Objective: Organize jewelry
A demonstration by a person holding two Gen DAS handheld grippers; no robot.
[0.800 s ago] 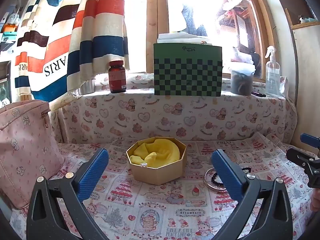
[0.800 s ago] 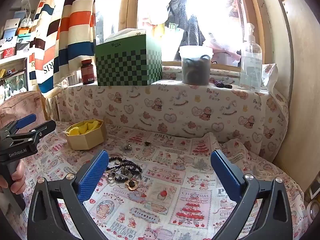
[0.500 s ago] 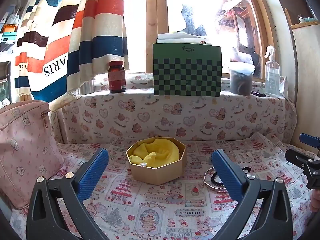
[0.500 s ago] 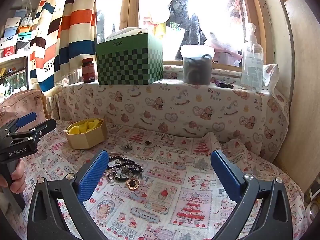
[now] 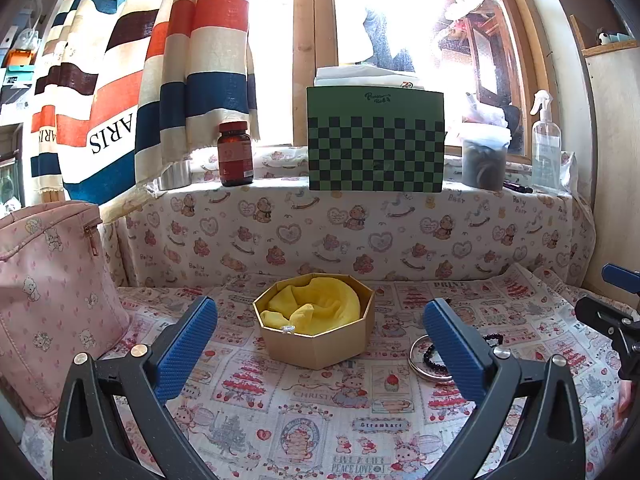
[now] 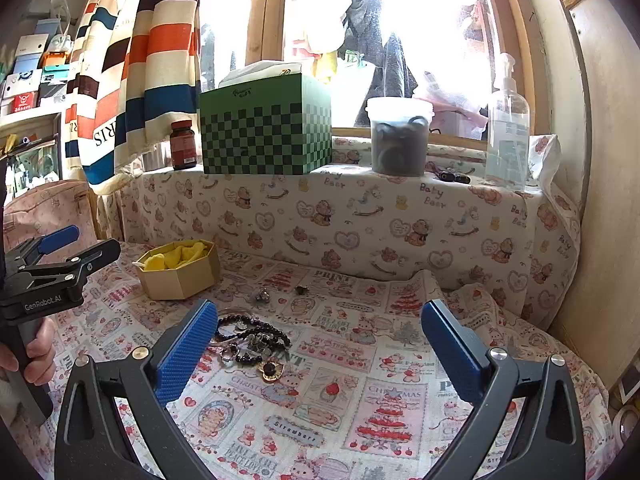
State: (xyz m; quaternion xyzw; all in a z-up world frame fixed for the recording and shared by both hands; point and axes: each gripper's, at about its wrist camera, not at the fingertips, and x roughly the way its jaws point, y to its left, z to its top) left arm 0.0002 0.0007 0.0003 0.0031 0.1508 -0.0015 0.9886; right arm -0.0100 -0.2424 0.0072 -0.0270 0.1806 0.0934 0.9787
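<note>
In the left wrist view most of the jewelry (image 5: 434, 354) is hidden behind the right finger of the left gripper (image 5: 320, 344); only a silver bangle and part of a black bead string are seen, just right of the box (image 5: 316, 346). A small clear piece is seen on the front rim of the box, but it cannot be made out what it is. The right gripper (image 5: 612, 312) is cut off at the right edge of this view, so only its tips are shown.

In the right wrist view the whole jewelry pile (image 6: 250, 340) is shown: bead strings, a bangle, a gold-rimmed piece, all lying on the printed cloth (image 6: 360, 400) to the right of the box (image 6: 180, 270) and nearer to the camera. Part of the pile is covered by the left finger of the right gripper (image 6: 320, 344). Two small items (image 6: 280, 293) lie apart, behind the pile; they are too small to be named. The yellow cloth (image 6: 180, 256) inside the box is seen in both views. The left gripper (image 6: 60, 256) and the hand (image 6: 34, 354) on its handle are seen only here, left of the box.

The fingers of both grippers are spread wide and nothing is held between them.

Compared with the earlier frames, almost nothing is changed; the jewelry and the box are in the same places.
</note>
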